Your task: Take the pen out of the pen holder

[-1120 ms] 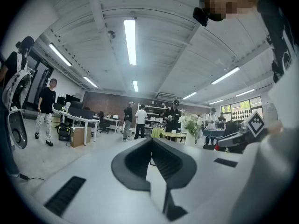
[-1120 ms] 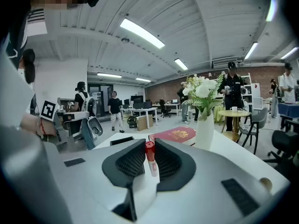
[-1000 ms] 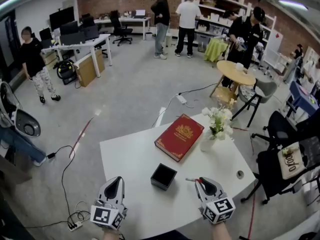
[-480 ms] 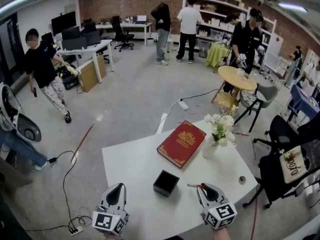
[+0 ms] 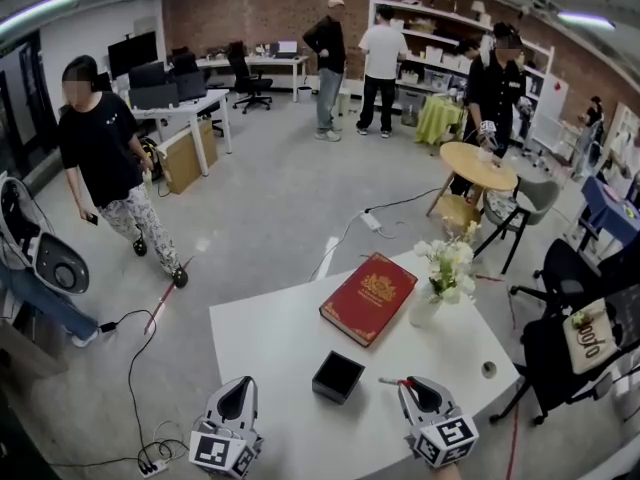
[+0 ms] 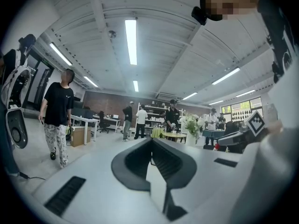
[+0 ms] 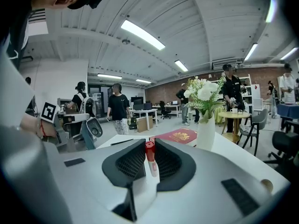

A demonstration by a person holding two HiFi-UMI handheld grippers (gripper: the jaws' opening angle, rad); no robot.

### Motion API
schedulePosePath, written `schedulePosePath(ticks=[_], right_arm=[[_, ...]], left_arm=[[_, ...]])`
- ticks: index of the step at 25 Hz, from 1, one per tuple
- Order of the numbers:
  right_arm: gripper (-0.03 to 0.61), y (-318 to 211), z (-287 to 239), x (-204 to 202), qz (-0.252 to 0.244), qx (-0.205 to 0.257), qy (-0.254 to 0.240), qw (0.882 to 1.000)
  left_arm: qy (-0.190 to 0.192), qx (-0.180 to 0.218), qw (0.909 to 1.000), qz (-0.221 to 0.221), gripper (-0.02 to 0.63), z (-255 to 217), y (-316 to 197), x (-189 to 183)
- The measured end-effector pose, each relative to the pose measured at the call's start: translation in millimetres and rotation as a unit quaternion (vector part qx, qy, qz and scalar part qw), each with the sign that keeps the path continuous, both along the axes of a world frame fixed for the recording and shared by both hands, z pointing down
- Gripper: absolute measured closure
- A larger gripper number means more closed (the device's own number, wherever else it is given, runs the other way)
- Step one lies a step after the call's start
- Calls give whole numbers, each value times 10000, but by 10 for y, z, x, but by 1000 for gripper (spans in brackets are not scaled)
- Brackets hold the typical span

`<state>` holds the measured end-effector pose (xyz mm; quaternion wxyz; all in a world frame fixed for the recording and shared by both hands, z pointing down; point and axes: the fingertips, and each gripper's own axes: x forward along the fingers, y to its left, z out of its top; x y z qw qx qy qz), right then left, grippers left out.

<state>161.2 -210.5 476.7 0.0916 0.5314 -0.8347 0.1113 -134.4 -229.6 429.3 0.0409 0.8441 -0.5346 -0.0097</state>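
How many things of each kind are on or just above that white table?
Book: 1
Pen holder: 1
Pen: 1
Vase of flowers: 1
Small round object: 1
Hand-held grippers: 2 (left hand-held gripper, right hand-held gripper)
Total: 7

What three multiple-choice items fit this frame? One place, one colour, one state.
1. Where does the pen holder stand?
A. On the table, between the red book and the person
B. On top of the book
C. Under the book

2. What colour is the cap of the pen?
A. Blue
B. Green
C. Red

3. What state is the right claw in?
A. Open, nothing in it
B. Shut on the pen
C. Shut, nothing in it

Answers:
1 A, the head view shows the black holder on the white tabletop, nearer the person than the book.
2 C, the right gripper view shows a red cap on a white body.
3 B, the jaws press on the pen from both sides, and it is clear of the holder.
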Motion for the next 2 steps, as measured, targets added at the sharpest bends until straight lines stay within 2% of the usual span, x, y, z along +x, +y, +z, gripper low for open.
schedulePosePath(ticks=[2], right_arm=[[511,13,3,-8,-2,-3,-8,10000]], left_arm=[[-3,4,10000,-6,609,-4,12,-13]])
